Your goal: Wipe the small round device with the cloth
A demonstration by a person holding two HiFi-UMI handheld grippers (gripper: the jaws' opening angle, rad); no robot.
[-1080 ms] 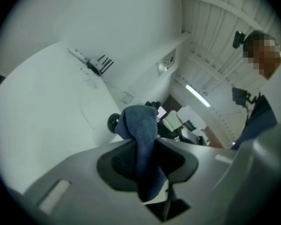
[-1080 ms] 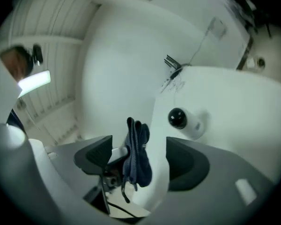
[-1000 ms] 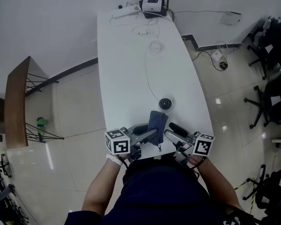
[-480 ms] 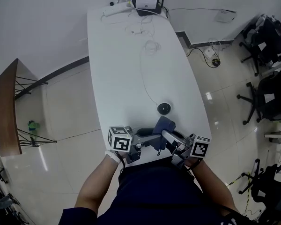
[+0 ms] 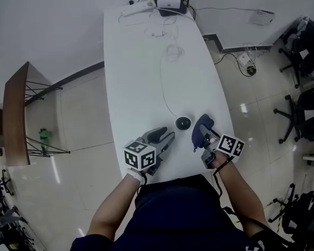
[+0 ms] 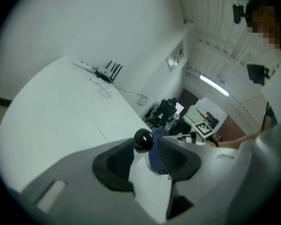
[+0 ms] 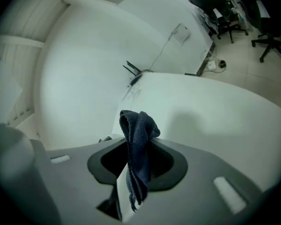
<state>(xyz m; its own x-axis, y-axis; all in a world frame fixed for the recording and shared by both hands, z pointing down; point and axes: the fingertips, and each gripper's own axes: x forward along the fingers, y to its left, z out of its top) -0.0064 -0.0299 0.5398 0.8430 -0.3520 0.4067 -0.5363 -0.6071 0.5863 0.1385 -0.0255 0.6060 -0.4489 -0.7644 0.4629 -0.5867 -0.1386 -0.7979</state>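
Note:
A small round black device (image 5: pixel 183 123) sits on the white table (image 5: pixel 141 77) near its front end, with a thin white cable running to it. My right gripper (image 5: pixel 205 138), just right of the device, is shut on a dark blue cloth (image 5: pixel 201 127); its jaws have just been closing on it. The cloth (image 7: pixel 138 144) hangs folded between the right gripper's (image 7: pixel 138 156) pads. My left gripper (image 5: pixel 165 136) lies left of the device, apart from it. Its jaws have just been opening and nothing is between them. In the left gripper view the device (image 6: pixel 143 140) shows beyond the left gripper (image 6: pixel 147 150).
A white router (image 5: pixel 171 4), a power strip (image 5: pixel 136 7) and loose white cables (image 5: pixel 165 88) lie toward the table's far end. Office chairs (image 5: pixel 303 103) stand on the floor at right, and a wooden shelf (image 5: pixel 15 114) at left. Both grippers are near the table's front edge.
The cloth has passed from my left gripper to my right one. The right gripper closed on it and carried it right of the device. The left gripper let go.

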